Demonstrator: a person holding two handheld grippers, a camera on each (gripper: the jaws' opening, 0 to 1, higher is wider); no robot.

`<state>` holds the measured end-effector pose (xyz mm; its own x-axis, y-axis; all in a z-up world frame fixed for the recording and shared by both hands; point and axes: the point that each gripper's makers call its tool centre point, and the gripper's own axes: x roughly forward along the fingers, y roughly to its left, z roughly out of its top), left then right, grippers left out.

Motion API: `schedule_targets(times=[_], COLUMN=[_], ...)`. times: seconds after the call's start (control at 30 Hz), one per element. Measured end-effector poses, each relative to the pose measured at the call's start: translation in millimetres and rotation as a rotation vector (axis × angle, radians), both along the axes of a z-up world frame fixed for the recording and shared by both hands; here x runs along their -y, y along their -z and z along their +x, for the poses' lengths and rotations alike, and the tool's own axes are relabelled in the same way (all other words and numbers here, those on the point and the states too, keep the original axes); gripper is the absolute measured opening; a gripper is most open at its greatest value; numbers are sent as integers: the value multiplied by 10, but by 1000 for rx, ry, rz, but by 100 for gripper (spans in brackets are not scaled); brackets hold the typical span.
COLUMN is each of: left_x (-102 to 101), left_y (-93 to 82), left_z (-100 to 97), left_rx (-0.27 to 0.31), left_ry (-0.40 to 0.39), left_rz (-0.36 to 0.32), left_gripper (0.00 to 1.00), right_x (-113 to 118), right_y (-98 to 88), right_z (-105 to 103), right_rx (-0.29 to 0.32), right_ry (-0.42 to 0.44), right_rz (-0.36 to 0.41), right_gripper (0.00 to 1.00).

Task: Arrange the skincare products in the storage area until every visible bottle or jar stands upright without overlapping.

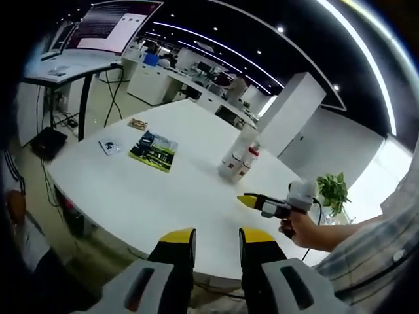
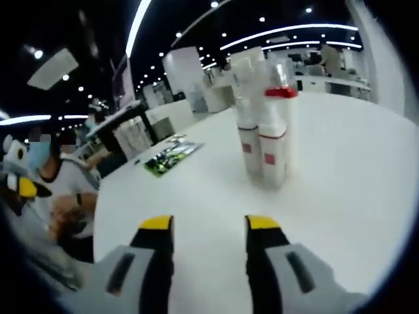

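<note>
An open office with long curved ceiling light strips (image 1: 366, 59), a round white table (image 1: 163, 190), a white square pillar (image 1: 294, 111) and a potted green plant (image 1: 332, 190).

Bottles (image 2: 265, 131): I see white ones, red bands, one red-capped, upright, touching
Place: white table (image 2: 340, 190), mid-top

We found no text, brand or number that could be read. The wall screen (image 1: 112, 25) carried rows of writing too small and blurred to make out. The bottles (image 2: 265, 121) bore red label patches, their lettering not legible. The green booklet (image 1: 153, 151) on the worktop (image 1: 183, 196) showed a printed cover, its wording also beyond reading.
</note>
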<state>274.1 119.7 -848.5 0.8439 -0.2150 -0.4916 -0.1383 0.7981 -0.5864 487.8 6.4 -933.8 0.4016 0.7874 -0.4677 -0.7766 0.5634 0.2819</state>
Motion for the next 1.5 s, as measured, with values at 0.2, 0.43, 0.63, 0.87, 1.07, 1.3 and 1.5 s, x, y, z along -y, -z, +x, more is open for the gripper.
schedule_targets(times=[0.2,0.43,0.63,0.87,1.07,1.3,1.5], left_x=[-95,-201,-370,-748,-1163,-1393,-1475], left_y=[38,90,188,456,745,1052,1157], left_z=[176,537,1012,1530,1919,2310,2454], left_rx=[2,-2,12,-50,-120,-178,-220], left_ry=[12,51,42,65,62,89,153], left_rz=[-19,-46,-58,139,364,502,697], left_gripper=[27,35,54,87,100,100,100], right_x=[-56,-17,68,49,30,96,191], right_y=[-89,-210,-202,-460,-645,-648,-657], right_z=[-216,-555,-778,-840,-846,-960,-1000], right_rx=[-13,-45,-93,-110,-95,-140,-129], right_ry=[-24,-61,-55,-14,33,121,151], right_rz=[10,-1,-67,-104,-110,-110,-107], right_gripper=[44,49,51,51,53,53,53])
